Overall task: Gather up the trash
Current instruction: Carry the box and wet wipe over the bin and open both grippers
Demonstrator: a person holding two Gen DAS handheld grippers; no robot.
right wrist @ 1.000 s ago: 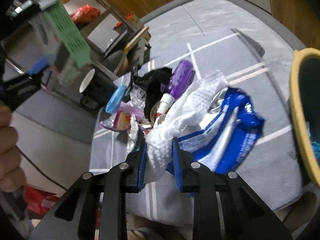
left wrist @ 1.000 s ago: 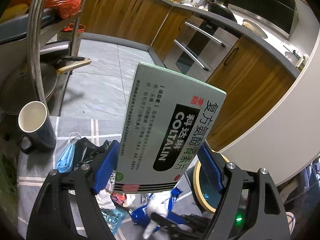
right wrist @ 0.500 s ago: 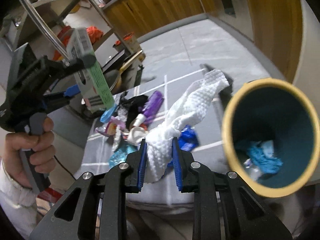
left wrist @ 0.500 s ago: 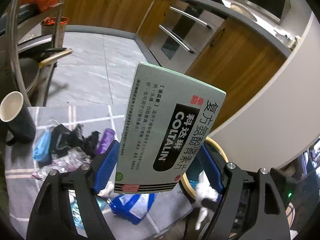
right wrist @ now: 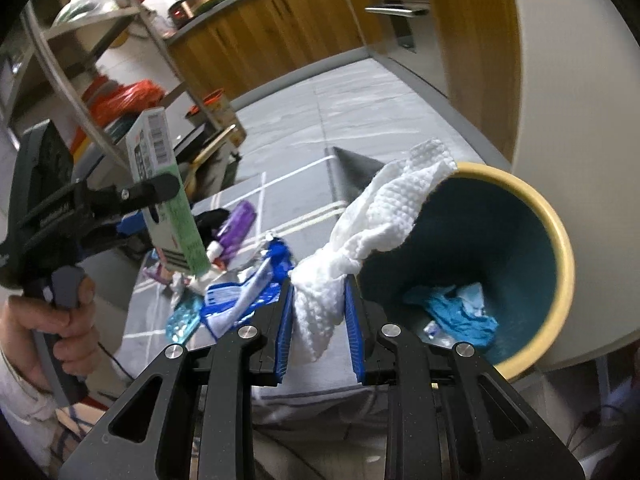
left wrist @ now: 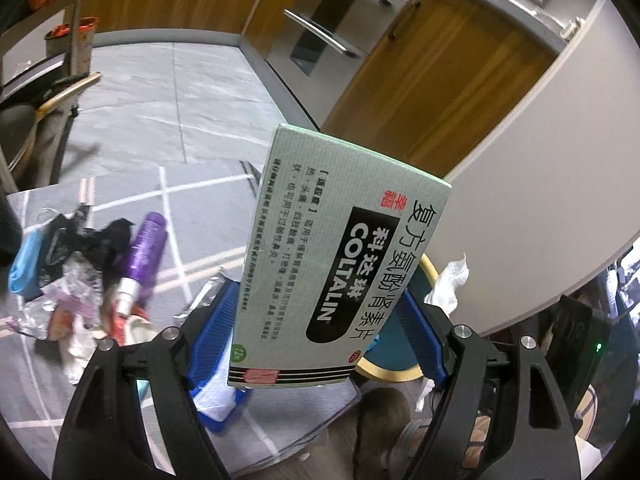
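Note:
My left gripper (left wrist: 320,320) is shut on a pale green medicine box (left wrist: 340,260) printed COLTALIN, held upright above the table; the same box (right wrist: 168,196) shows at the left of the right wrist view. My right gripper (right wrist: 318,316) is shut on a crumpled white paper towel (right wrist: 380,216) whose top leans over the rim of the teal bin (right wrist: 560,248) with a yellow edge. Blue and clear scraps lie in the bin's bottom. Behind the box, part of the bin (left wrist: 400,372) and the towel (left wrist: 448,284) peek out.
On the grey checked tablecloth (left wrist: 188,208) lie a purple spray bottle (left wrist: 146,252), a blue face mask (left wrist: 22,272), black plastic, wrappers and a blue-white packet (right wrist: 248,292). A metal shelf rack (right wrist: 100,80) stands at the left. Wooden cabinets and an oven (left wrist: 328,28) line the far side.
Both grippers have swung right, away from the trash pile. The right one lifted the towel off the pile up to the bin's rim; the left brought the box over to the bin.

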